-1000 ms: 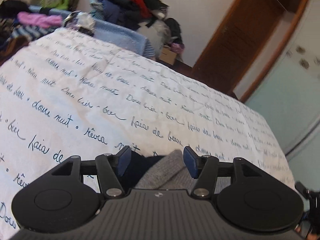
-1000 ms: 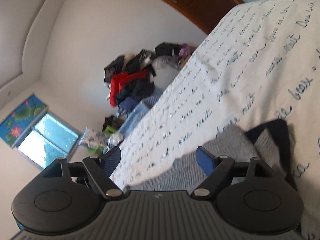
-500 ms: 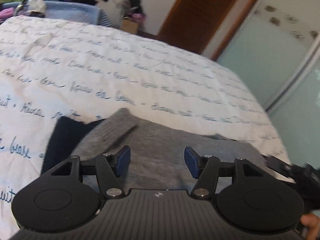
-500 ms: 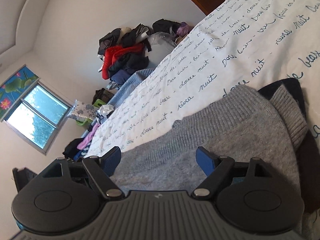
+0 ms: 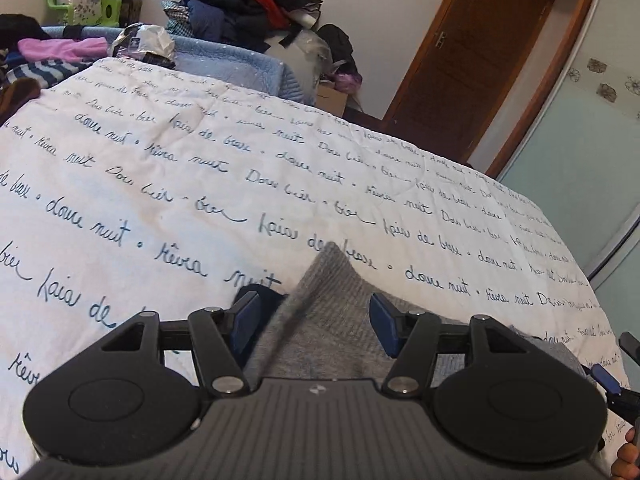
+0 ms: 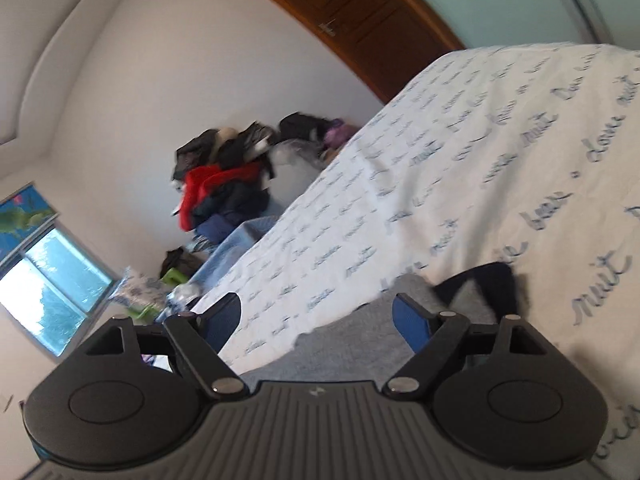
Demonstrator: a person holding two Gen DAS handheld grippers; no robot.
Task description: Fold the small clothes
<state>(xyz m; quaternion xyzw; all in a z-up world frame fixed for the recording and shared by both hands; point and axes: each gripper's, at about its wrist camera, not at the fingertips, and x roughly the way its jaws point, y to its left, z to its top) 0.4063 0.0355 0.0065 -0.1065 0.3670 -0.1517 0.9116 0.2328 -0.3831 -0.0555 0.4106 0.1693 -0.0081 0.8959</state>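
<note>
A grey knit garment (image 5: 328, 320) with a dark navy part (image 5: 260, 300) lies at the near edge of the white bedspread (image 5: 200, 184) printed with blue script. My left gripper (image 5: 314, 322) is open, with the grey fabric lying between and below its blue pads, not pinched. In the right wrist view the same grey garment (image 6: 348, 340) and its dark part (image 6: 496, 284) lie low in front of my right gripper (image 6: 316, 322), which is open and empty. The right gripper's tip (image 5: 608, 376) shows at the far right of the left wrist view.
A heap of clothes (image 5: 240, 4) in red and dark colours lies beyond the bed's far end, beside a blue blanket (image 5: 224, 56). A wooden door (image 5: 480, 52) and a pale sliding panel (image 5: 580, 140) stand to the right. A window (image 6: 44, 288) shows at the left.
Both views have swung back up toward the room. Half a second ago the grey garment filled the lower views; now only its near part shows between the open fingers.
</note>
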